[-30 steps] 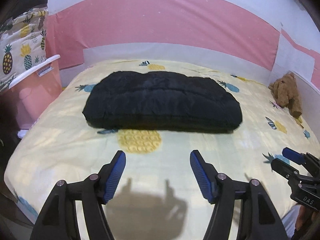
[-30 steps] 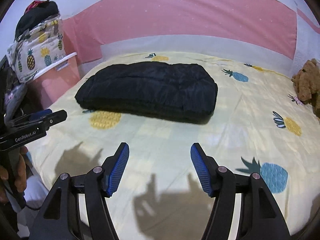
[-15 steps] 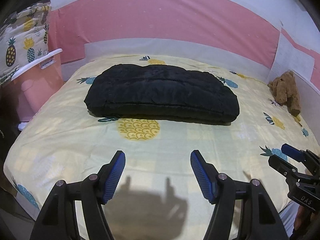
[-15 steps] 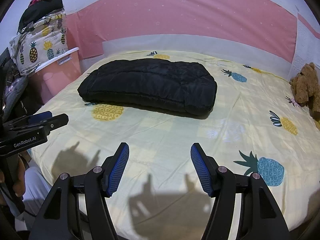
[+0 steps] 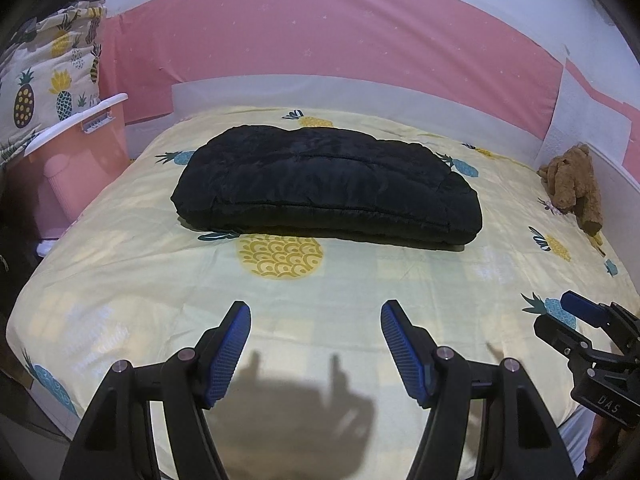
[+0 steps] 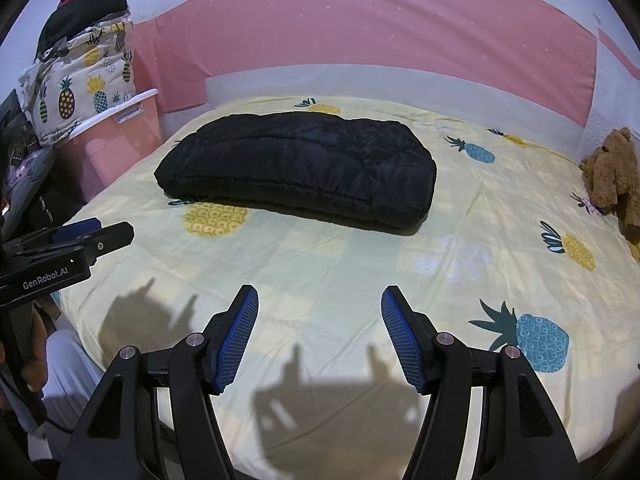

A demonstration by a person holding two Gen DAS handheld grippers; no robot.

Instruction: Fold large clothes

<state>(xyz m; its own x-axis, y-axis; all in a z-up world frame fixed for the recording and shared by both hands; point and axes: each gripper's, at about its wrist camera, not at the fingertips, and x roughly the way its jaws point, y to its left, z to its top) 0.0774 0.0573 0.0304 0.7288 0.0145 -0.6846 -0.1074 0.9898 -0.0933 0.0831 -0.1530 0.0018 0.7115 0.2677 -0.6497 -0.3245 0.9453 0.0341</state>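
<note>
Across the bed [image 5: 120, 280], pineapple-print sheet; mid-bed, folded black jacket [image 5: 328, 184], lying flat. By the right wall, a plush toy [image 5: 572, 184]. Above the near edge, left gripper [image 5: 316, 344] and right gripper [image 6: 320, 332], both released, empty.

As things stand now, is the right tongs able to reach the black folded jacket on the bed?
Probably yes. The right tongs stand open and empty over bare sheet, and nothing lies between them and the black jacket. The teddy bear sits far off by the bed's edge, out of the way.
</note>
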